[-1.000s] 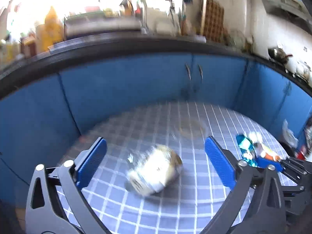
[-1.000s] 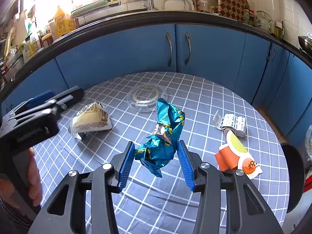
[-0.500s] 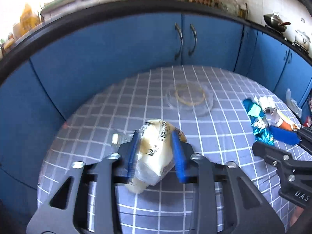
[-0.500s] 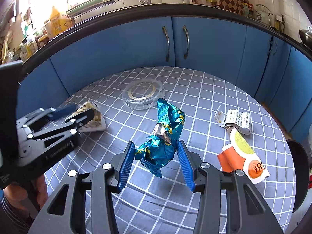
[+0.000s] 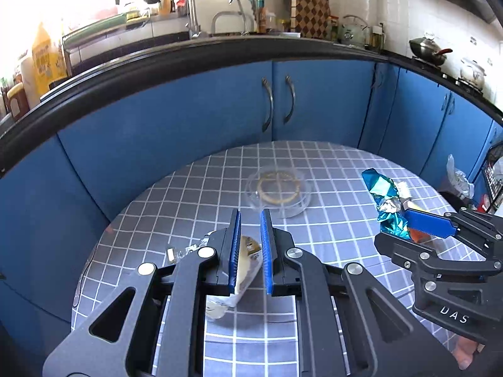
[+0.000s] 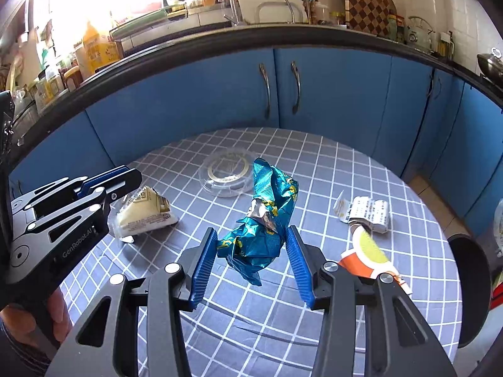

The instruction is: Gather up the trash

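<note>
In the left wrist view, the left gripper (image 5: 250, 224) sits at six o'clock with its blue ribbed pads drawn almost together, pinching a cream-yellow plastic snack packet with a clear crimped edge (image 5: 243, 262); the packet bulges out below the pads and its lower corner hangs toward seven o'clock over the round table covered in a grey-blue cloth with a white grid (image 5: 188, 194). At three o'clock the right gripper (image 5: 408, 216) reaches in from the edge.

In the right wrist view, the right gripper's pads stand partly apart and clamp a crumpled teal foil wrapper with yellow print (image 6: 264, 220) by its lower, bunched end, the upper end rising toward twelve o'clock, clear of the cloth. At nine o'clock the left gripper's black frame lies over the cream packet, which rests on or just above the cloth; I cannot tell which. At four o'clock lies an orange paper cup with a yellow-green lid (image 6: 367, 254), flattened on its side, and touching its far end a crushed white printed carton (image 6: 364, 212).

Beyond the wrapper, at twelve o'clock near the table's middle, a clear round plastic lid with a gold ring (image 6: 228, 172) lies flat. Behind the table runs a row of blue cabinet doors with metal handles (image 6: 279, 88) under a black-edged worktop (image 6: 251, 36).
</note>
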